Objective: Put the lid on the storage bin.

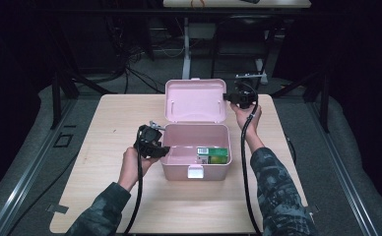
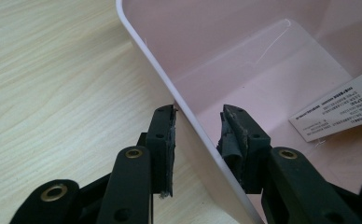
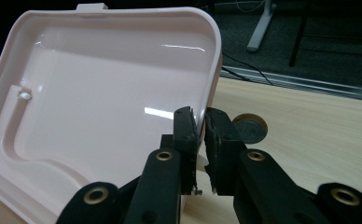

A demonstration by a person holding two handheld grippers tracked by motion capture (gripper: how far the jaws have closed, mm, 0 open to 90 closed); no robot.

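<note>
Lid (image 3: 100, 107) of pink box (image 1: 195, 169) pinched at its edge by right gripper (image 3: 199, 122), probably to swing it; left gripper (image 2: 197, 122) fingers straddle box wall, narrow gap, steadying it on tabletop (image 1: 110, 196).

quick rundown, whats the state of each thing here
pink box: open, upright on the table
lid: raised, standing upright
green carton: lying inside the box, right side
left gripper: astride the box's left wall, pads not pressing
right gripper: shut on the lid's right edge
</note>
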